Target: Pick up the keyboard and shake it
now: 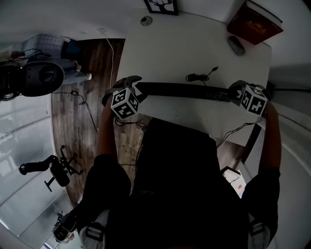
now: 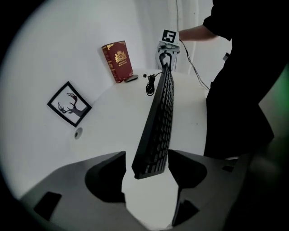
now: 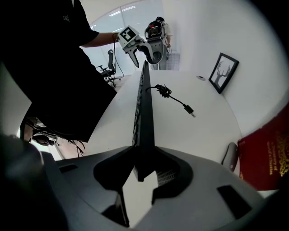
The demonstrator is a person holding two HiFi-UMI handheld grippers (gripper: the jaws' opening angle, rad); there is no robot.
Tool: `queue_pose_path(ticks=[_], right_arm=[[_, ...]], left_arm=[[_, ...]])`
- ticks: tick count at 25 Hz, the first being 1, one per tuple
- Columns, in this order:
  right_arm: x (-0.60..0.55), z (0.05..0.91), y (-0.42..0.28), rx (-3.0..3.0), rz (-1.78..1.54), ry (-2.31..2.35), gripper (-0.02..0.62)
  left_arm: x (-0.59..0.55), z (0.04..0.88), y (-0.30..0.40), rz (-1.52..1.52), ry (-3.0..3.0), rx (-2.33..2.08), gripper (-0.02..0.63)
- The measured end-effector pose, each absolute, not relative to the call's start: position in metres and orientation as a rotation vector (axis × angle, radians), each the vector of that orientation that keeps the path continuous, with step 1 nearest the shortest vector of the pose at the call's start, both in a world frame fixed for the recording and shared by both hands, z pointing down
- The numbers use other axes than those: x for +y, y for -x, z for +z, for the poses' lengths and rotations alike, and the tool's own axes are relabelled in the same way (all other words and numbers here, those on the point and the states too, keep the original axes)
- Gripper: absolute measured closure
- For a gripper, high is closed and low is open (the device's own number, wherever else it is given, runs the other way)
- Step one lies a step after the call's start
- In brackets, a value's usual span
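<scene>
1. Head view: My left claw (image 1: 132, 86) and my right claw (image 1: 236, 92) sit at the two ends of the long black keyboard (image 1: 184, 91). It runs left to right over the near part of the white surface (image 1: 194, 44) and is turned onto its long edge, so it shows as a thin bar. A black coiled cable (image 1: 200, 76) lies just beyond it. At the far right corner rests a red hardback book (image 1: 253, 23), with a small grey mouse (image 1: 236, 45) just beside it. A black-framed antler picture (image 1: 162, 6) lies at the far edge.

2. Left gripper view: My left claw (image 2: 146, 158) stands part-way open around the near end of the black keyboard (image 2: 160, 117). The right jaw is at the key side and a sliver of white surface shows between the left jaw and the keyboard's back, so nothing is clamped here. The keys face right. My right claw (image 2: 166, 56) is at the far end.

3. Right gripper view: My right claw (image 3: 144, 158) is closed tight on the end of the black keyboard (image 3: 144, 108), both jaws pressing its faces. The keyboard stands on edge and runs away to my left claw (image 3: 144, 58). The black coiled cable (image 3: 169, 92) lies to its right, and the red hardback book (image 3: 266, 153) and grey mouse (image 3: 229, 155) are near right.
</scene>
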State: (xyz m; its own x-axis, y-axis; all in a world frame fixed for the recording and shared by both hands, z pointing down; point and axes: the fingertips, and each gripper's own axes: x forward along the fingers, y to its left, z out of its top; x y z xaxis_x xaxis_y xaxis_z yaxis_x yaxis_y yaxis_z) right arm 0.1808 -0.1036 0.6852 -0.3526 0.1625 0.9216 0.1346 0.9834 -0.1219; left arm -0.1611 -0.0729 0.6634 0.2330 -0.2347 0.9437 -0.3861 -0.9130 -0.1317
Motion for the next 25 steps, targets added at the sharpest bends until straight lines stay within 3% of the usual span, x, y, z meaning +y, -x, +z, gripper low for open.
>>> queue_pose_path(ticks=[7, 20, 25], right_arm=[[-0.103, 0.685, -0.181, -1.923, 0.001, 0.197, 0.457], [-0.074, 0.684, -0.182, -1.871, 0.05, 0.258, 0.492], [-0.069, 0.686, -0.182, -1.857, 0.056, 0.246, 0.494]], left_arm=[[-0.07, 0.703, 0.164, 1.868, -2.261, -0.595, 0.311], [-0.048, 0.701, 0.163, 2.012, -2.378, -0.659, 0.414], [-0.047, 0.703, 0.162, 2.021, -2.315, -0.671, 0.419]])
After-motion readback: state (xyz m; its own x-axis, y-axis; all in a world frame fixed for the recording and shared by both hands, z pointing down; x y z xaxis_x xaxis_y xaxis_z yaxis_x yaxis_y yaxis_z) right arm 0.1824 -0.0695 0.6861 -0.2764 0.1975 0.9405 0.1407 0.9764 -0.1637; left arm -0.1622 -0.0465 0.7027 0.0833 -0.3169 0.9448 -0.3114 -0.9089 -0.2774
